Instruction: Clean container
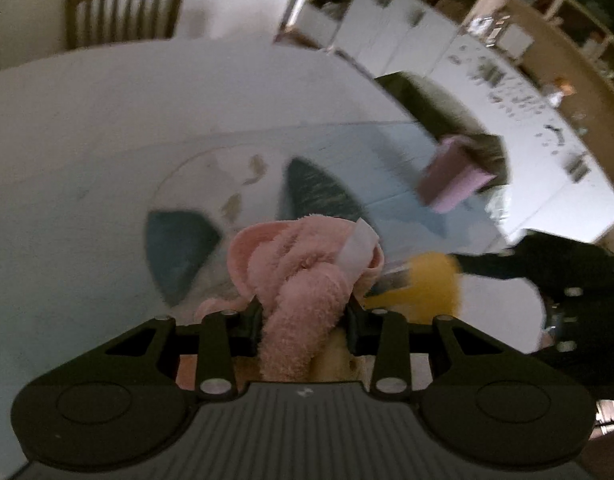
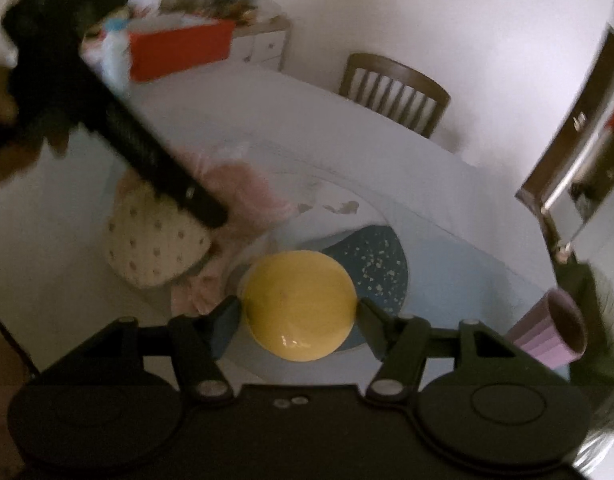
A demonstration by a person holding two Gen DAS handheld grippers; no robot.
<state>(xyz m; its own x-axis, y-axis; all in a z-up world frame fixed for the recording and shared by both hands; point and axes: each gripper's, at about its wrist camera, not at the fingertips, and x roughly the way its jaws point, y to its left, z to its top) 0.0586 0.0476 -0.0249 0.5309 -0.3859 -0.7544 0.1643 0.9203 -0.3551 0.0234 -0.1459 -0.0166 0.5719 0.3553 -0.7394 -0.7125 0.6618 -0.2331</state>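
A yellow bowl [image 2: 299, 304] sits between the fingers of my right gripper [image 2: 299, 313], which is shut on it above the table. In the left wrist view the bowl [image 1: 425, 280] shows at the right, with the black body of the right gripper [image 1: 547, 276] behind it. My left gripper [image 1: 303, 314] is shut on a bunched pink cloth [image 1: 303, 272] with a white label. The cloth hangs just left of the bowl. From the right wrist view, the left gripper [image 2: 159, 160] reaches in from the upper left, and the pink cloth [image 2: 247, 188] is blurred at its tip.
A purple ribbed cup [image 2: 555, 328] stands to the right on a light blue mat [image 2: 467, 280] with dark blue patches. A cream spotted bag [image 2: 155, 240] lies at the left. A wooden chair [image 2: 395, 88] and a red box [image 2: 179, 48] are beyond the white table [image 1: 87, 140].
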